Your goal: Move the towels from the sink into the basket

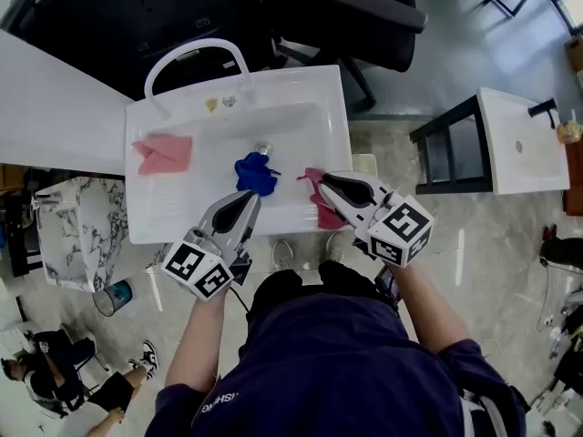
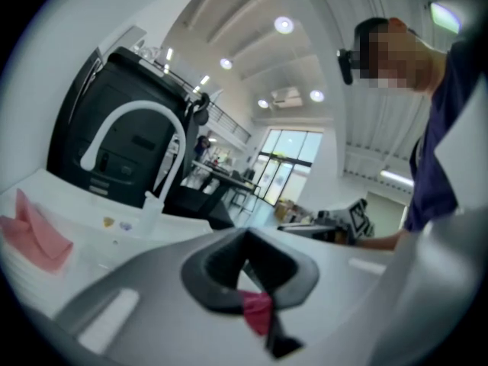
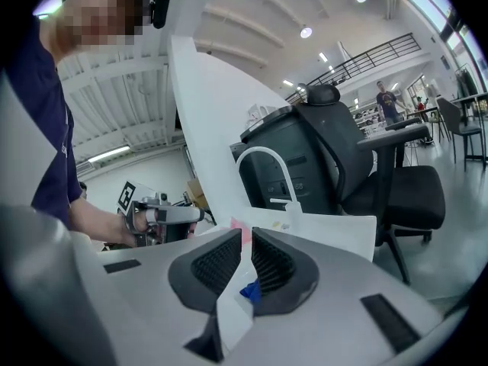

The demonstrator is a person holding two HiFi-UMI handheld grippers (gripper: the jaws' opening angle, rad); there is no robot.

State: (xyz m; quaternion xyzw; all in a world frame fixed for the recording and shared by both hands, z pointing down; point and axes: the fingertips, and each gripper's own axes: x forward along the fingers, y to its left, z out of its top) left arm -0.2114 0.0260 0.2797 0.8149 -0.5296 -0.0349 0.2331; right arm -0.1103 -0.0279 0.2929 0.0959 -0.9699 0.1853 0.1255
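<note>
Three towels lie in or on the white sink [image 1: 305,94], and all three sit apart from one another: a pink towel [image 1: 164,153] lies at the left side of the basin, a blue towel [image 1: 255,173] is bunched in the middle just below the drain, and a magenta towel [image 1: 321,206] hangs over the near rim at the right. One arched white faucet [image 1: 196,55] stands at the back left corner. Two grippers hang over the near edge of the sink, one in each of the person's hands. The left gripper [image 1: 248,198] points at the blue towel from the near side, its tip just short of the cloth. Its jaws are pressed together with nothing between the pads, and only a scrap of magenta shows through the slit below them. The right gripper [image 1: 324,182] sits above the magenta towel, though from overhead I cannot tell whether it touches it. Its jaws are also drawn together and empty, and a bit of blue shows beyond them. One black office chair [image 1: 364,12] stands behind the sink.
</note>
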